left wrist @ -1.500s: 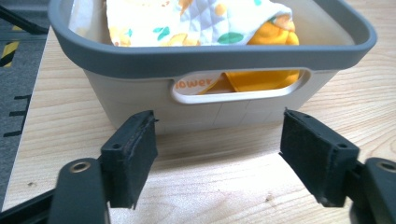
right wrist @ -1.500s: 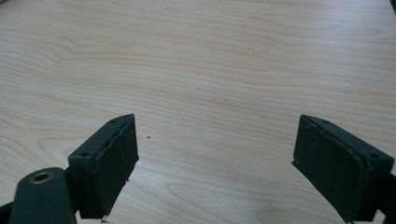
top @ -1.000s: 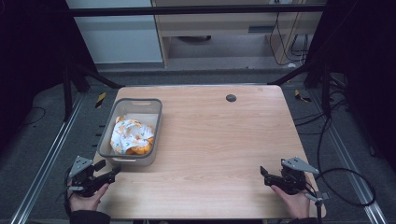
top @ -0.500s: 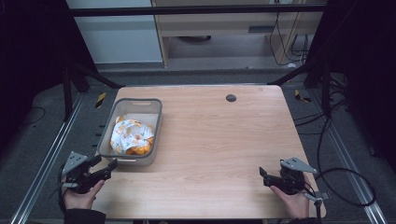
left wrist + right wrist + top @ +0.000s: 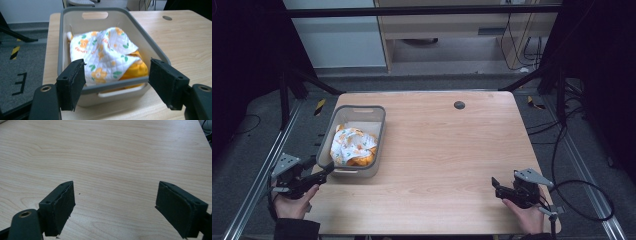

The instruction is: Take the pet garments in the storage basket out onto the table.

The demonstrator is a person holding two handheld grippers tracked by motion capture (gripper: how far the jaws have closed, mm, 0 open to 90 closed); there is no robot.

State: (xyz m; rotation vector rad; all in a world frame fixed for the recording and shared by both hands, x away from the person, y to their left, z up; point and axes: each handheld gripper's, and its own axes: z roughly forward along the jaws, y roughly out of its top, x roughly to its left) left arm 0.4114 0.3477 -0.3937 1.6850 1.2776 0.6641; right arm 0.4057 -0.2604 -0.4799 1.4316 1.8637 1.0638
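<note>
A grey plastic bin (image 5: 341, 172) (image 5: 65, 15) stands on the left part of the wooden table (image 5: 452, 150). Inside it lies a crumpled white cloth with orange flowers (image 5: 352, 145) (image 5: 105, 52) over something orange. My left gripper (image 5: 326, 170) (image 5: 116, 83) is open, just off the bin's near left corner, its jaws pointing at the bin's near wall. My right gripper (image 5: 495, 186) (image 5: 115, 206) is open near the table's front right corner, low over bare wood, with nothing between its jaws.
A small dark round hole (image 5: 459, 105) (image 5: 167, 18) sits near the table's far edge. Metal frame rails (image 5: 259, 180) run along both sides below the table. A black cable (image 5: 582, 200) trails from the right gripper. Grey floor with a black-yellow marker (image 5: 15, 52) lies left.
My left gripper has moved away from me and to the right, up to the bin's near left corner. The right gripper has stayed nearly still.
</note>
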